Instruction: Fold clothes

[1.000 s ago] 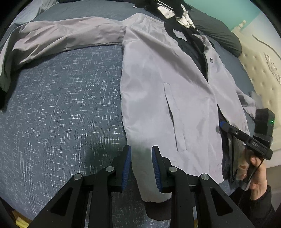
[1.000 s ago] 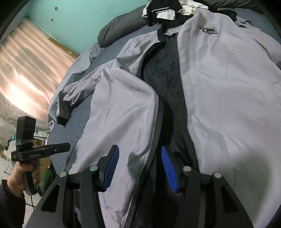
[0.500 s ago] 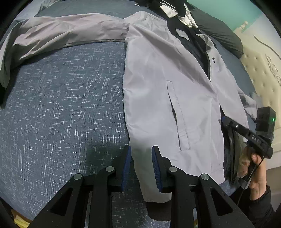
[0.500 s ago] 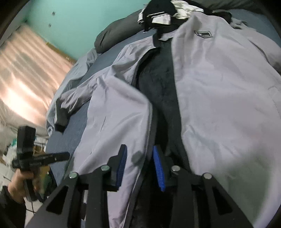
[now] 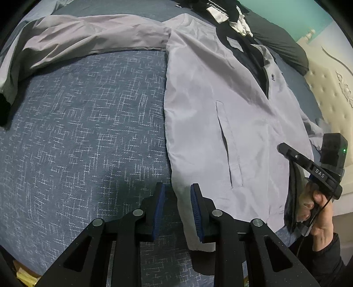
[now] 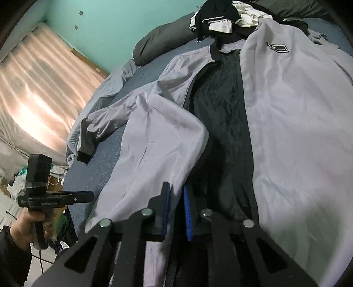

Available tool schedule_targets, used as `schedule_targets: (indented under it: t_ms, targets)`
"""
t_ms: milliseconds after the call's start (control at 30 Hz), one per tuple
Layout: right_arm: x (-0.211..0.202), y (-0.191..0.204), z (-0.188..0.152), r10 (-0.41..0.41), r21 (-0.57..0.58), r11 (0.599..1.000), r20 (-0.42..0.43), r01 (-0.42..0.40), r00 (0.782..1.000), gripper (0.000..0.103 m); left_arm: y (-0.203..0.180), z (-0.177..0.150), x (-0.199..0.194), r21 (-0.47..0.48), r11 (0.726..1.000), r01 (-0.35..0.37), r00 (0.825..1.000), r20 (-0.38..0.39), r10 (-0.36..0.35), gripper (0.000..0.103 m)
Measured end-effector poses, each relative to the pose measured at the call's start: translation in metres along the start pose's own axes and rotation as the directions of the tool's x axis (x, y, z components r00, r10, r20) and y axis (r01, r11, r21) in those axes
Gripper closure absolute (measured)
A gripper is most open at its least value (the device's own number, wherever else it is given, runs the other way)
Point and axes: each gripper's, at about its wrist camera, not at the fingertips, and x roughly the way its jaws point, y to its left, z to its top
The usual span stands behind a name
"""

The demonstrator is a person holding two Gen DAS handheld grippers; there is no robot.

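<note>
A grey jacket [image 5: 209, 110] with black lining [image 6: 222, 110] lies front-up and unzipped on the bed. One sleeve [image 5: 88, 37] stretches out to the left. My left gripper [image 5: 177, 198] hovers open at the jacket's lower left side edge, and that edge runs between its fingers. My right gripper [image 6: 176, 198] is shut on the inner edge of the jacket's left front panel [image 6: 154, 143], near the hem. In the left wrist view the right gripper [image 5: 284, 148] holds that edge raised, with dark lining hanging below it.
A blue patterned bedspread [image 5: 77, 132] covers the bed. A pile of black and white clothes [image 6: 220, 17] and a dark pillow [image 6: 161, 39] lie beyond the collar. A cream tufted headboard [image 5: 326, 88] stands to the right, and a curtain [image 6: 33, 88] and floor clutter to the left.
My right gripper's fingers went from wide apart to closed on the front panel's edge. The left gripper kept the same gap and shifted only slightly along the jacket's side.
</note>
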Motion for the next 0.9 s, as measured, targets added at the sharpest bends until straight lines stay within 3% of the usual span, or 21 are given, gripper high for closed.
schedule_targets:
  t_ms: [333, 467, 767, 867, 900]
  targets:
    - [-0.033, -0.008, 0.01, -0.025, 0.006, 1.0, 0.076, 0.024, 0.997, 0.099, 0.002, -0.006, -0.007, 0.008, 1.0, 0.019, 1.0, -0.006, -0.019, 0.076]
    - [-0.03, -0.019, 0.009, -0.042, 0.04, 0.998, 0.063, 0.04, 0.997, 0.099, -0.005, -0.005, -0.006, 0.014, 0.999, 0.047, 0.999, -0.01, -0.047, 0.067]
    - [-0.023, -0.017, 0.006, -0.012, 0.036, 0.999, 0.044, 0.01, 0.999, 0.1, -0.018, -0.001, 0.015, 0.018, 0.997, 0.073, 0.996, -0.044, -0.072, 0.065]
    - [-0.02, -0.02, 0.006, 0.01, 0.057, 0.998, 0.036, -0.012, 0.999, 0.1, -0.018, -0.002, 0.024, 0.015, 0.997, 0.081, 0.995, -0.061, -0.08, 0.066]
    - [-0.018, -0.02, 0.005, 0.017, 0.06, 0.998, 0.03, -0.019, 0.999, 0.1, -0.018, -0.003, 0.027, 0.017, 0.997, 0.081, 0.994, -0.069, -0.08, 0.075]
